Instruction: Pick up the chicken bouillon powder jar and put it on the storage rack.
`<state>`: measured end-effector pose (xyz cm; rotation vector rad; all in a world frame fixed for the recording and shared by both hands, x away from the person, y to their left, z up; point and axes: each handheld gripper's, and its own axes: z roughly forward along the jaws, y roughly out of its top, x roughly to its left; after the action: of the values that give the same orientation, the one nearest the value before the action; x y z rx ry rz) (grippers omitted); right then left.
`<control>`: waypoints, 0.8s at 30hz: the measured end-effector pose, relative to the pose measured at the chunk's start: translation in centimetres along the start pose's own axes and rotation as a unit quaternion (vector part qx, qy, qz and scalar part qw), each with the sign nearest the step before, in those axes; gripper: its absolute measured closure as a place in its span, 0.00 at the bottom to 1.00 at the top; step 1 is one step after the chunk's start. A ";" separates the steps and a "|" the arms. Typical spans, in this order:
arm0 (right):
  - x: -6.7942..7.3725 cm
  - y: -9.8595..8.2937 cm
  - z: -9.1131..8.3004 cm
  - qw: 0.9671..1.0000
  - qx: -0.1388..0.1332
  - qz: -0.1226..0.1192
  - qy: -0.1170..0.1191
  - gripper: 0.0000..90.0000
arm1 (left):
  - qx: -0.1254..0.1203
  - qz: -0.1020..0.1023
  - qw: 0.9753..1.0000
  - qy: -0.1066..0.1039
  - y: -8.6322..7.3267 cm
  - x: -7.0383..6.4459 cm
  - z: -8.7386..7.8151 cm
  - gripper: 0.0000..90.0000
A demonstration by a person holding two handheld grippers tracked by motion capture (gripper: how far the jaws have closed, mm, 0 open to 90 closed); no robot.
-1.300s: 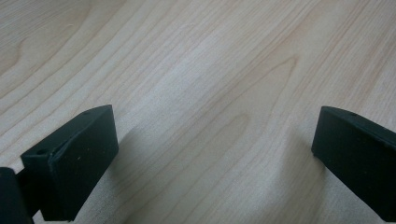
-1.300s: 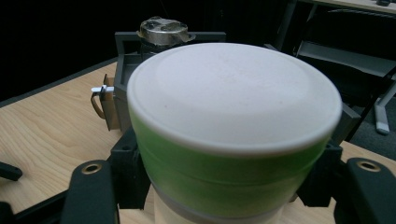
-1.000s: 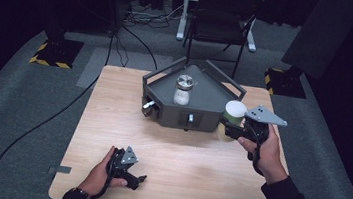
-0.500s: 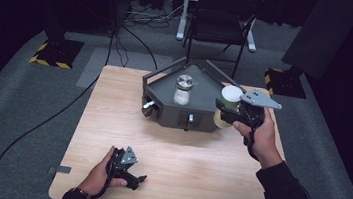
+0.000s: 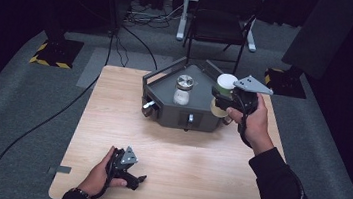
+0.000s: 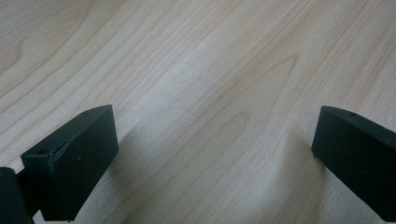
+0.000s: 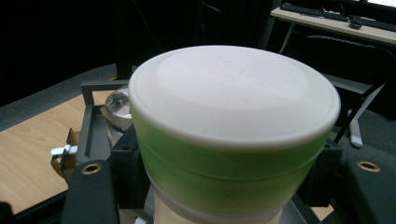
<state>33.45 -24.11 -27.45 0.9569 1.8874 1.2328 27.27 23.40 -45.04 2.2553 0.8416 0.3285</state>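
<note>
Right gripper [image 5: 220, 102], held in the person's right hand [image 5: 255, 123], is clamped on a round container with a white lid and green band [image 5: 225, 86], its jaws pressed against the container's sides in the right gripper view [image 7: 233, 135]. It holds the container in the air at the right corner of the dark grey three-cornered tray [image 5: 164, 103], which stands at the far side of the light wooden table [image 5: 196, 172]. A glass jar with a metal lid [image 5: 182, 89] stands upright inside that tray. Near the table's front edge, the left gripper [image 5: 136, 180] rests on the wood, jaws spread wide with nothing between them.
</note>
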 end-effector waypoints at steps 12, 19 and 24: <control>-0.2 -0.1 2.6 1.000 -0.007 0.013 -0.018 0.37 | 0.000 0.000 1.000 0.000 0.0 0.0 0.0 0.00; -0.2 -0.4 4.1 0.999 -0.009 0.024 -0.026 0.37 | 0.000 0.000 1.000 0.000 -0.1 0.0 -0.1 0.00; -0.2 -0.5 5.1 0.999 -0.008 0.028 -0.029 0.37 | 0.000 0.001 1.000 0.000 -0.1 0.0 -0.1 0.00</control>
<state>37.67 -22.20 -29.53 1.0324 1.8143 1.2388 27.23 23.48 -45.04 2.2562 0.8388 0.3289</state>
